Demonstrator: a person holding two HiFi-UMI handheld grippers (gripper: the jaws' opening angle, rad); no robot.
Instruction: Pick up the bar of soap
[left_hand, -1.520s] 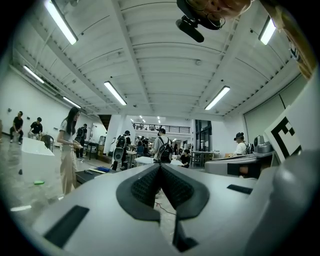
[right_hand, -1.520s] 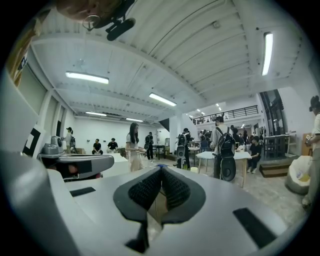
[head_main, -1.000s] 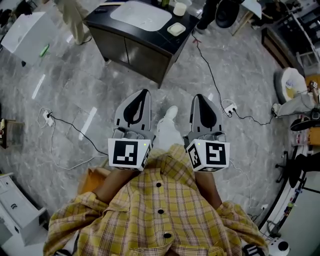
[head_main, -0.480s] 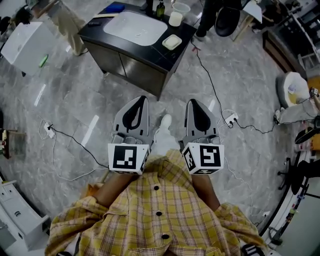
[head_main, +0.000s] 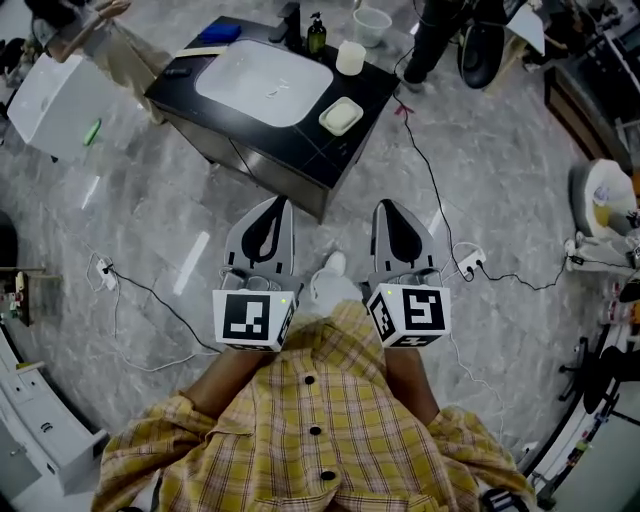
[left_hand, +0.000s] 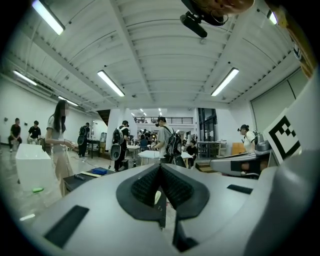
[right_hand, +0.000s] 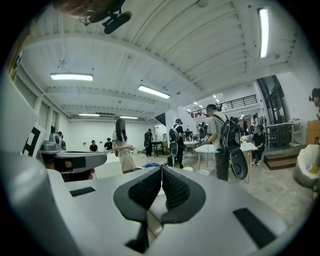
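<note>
In the head view a pale bar of soap (head_main: 340, 116) lies in a dish on the black counter (head_main: 345, 150), to the right of a white sink basin (head_main: 263, 82). My left gripper (head_main: 272, 207) and right gripper (head_main: 392, 212) are held side by side in front of my chest, well short of the counter. Both are shut with nothing between the jaws. The left gripper view shows the left gripper (left_hand: 160, 166) with its tips touching; the right gripper (right_hand: 161, 169) looks the same in its own view.
A dark pump bottle (head_main: 316, 33) and a white cup (head_main: 350, 57) stand at the counter's far side. Cables (head_main: 430, 190) and a power strip (head_main: 466, 264) lie on the marble floor. A white box (head_main: 52, 90) stands at left. People stand beyond the counter.
The counter with the sink and soap dish has drawn lower and nearer in the head view. Both grippers stay shut, side by side.
</note>
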